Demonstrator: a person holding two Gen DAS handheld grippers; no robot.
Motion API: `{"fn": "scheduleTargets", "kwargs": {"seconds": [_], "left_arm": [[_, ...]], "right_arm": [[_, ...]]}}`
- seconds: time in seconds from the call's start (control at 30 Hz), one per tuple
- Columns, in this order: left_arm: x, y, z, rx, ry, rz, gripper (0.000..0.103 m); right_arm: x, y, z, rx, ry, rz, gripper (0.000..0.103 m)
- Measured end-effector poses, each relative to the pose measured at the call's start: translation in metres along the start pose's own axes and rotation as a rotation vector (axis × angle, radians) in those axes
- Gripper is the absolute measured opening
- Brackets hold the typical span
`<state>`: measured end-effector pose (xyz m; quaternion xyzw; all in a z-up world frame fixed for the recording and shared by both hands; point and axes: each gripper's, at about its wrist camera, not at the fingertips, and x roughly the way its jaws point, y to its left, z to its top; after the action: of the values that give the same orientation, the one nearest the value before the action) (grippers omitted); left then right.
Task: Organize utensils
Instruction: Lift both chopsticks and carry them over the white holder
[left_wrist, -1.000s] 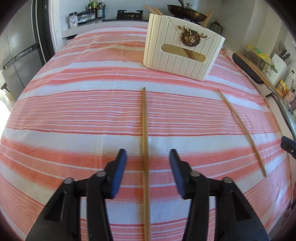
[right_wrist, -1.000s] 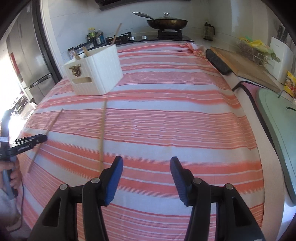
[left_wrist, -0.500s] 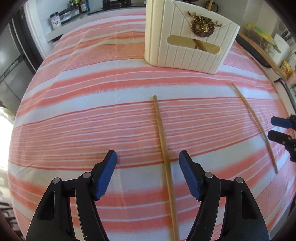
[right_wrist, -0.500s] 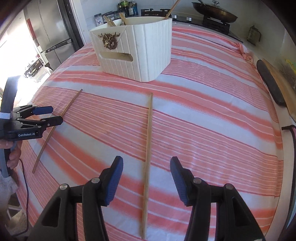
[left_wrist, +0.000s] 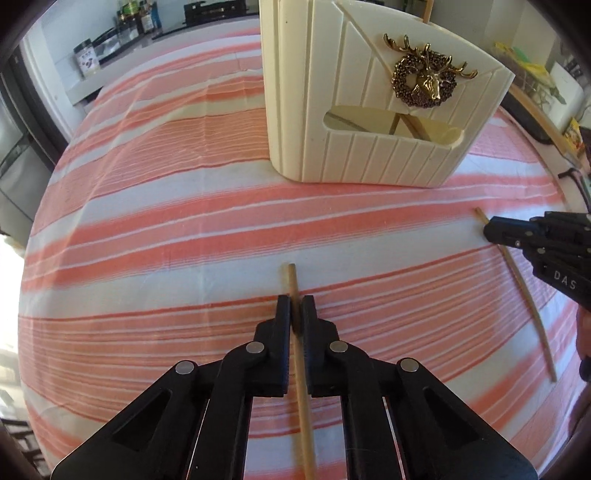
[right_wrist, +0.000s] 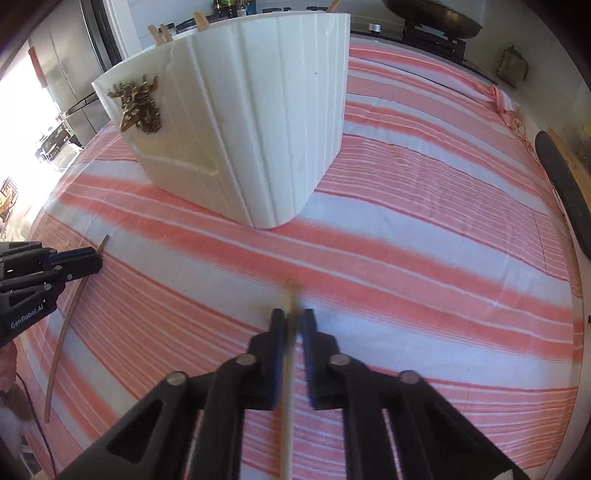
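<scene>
Two wooden chopsticks lie on the striped cloth in front of a cream ribbed holder (left_wrist: 369, 110) with a brass deer emblem. My left gripper (left_wrist: 295, 314) is shut on the left chopstick (left_wrist: 292, 282) close to its far tip. My right gripper (right_wrist: 293, 321) is shut on the right chopstick (right_wrist: 291, 297), also near its far tip. Each wrist view shows the other gripper from the side: the right one (left_wrist: 493, 232) on its chopstick (left_wrist: 524, 291), the left one (right_wrist: 96, 260) on its chopstick (right_wrist: 62, 332). The holder (right_wrist: 258, 129) stands just beyond both tips, with several wooden sticks in it.
The orange and white striped cloth (left_wrist: 166, 229) covers the whole counter. A dark pan (right_wrist: 432, 18) sits on the stove behind the holder. Jars (left_wrist: 88, 62) line the far left ledge. A wooden board (right_wrist: 569, 162) lies along the right edge, and a steel fridge (right_wrist: 70, 74) stands at the left.
Both grippers have moved forward along their chopsticks toward the holder and gone from open to shut on them near the far tips.
</scene>
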<state>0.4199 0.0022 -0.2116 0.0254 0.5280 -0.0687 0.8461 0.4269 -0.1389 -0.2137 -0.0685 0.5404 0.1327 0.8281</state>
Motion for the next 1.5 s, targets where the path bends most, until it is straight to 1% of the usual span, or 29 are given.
{"fn": "scheduleTargets", "kwargs": {"seconds": [0.03, 0.1, 0.27, 0.37, 0.5, 0.63, 0.77, 0.97, 1.27, 1.5], "left_arm": [[-0.003, 0.001, 0.000, -0.006, -0.015, -0.012, 0.004], [-0.016, 0.002, -0.002, -0.019, -0.063, -0.021, 0.004], [-0.069, 0.008, -0.010, -0.052, -0.186, -0.070, 0.004], [-0.105, 0.008, -0.019, -0.050, -0.256, -0.099, 0.004], [-0.143, 0.008, -0.026, -0.053, -0.329, -0.136, 0.004], [-0.168, 0.006, -0.033, -0.050, -0.375, -0.172, 0.004], [-0.185, 0.002, -0.040, -0.035, -0.411, -0.182, 0.004], [-0.202, 0.003, -0.044, -0.027, -0.448, -0.193, 0.004], [-0.213, 0.003, -0.045, -0.022, -0.475, -0.195, 0.004], [-0.217, 0.005, -0.042, -0.031, -0.475, -0.206, 0.003]], "right_arm": [[-0.001, -0.002, 0.001, 0.009, -0.005, 0.008, 0.006], [-0.014, -0.006, 0.000, 0.024, -0.057, 0.023, 0.006], [-0.081, -0.008, -0.015, 0.056, -0.251, 0.097, 0.006], [-0.122, -0.008, -0.029, 0.063, -0.335, 0.118, 0.006], [-0.169, -0.006, -0.049, 0.061, -0.426, 0.135, 0.006], [-0.203, -0.002, -0.066, 0.057, -0.494, 0.144, 0.006], [-0.223, 0.002, -0.073, 0.050, -0.537, 0.149, 0.006], [-0.237, 0.005, -0.078, 0.046, -0.571, 0.152, 0.006], [-0.252, 0.006, -0.078, 0.042, -0.608, 0.167, 0.006], [-0.263, -0.001, -0.071, 0.057, -0.643, 0.185, 0.006]]}}
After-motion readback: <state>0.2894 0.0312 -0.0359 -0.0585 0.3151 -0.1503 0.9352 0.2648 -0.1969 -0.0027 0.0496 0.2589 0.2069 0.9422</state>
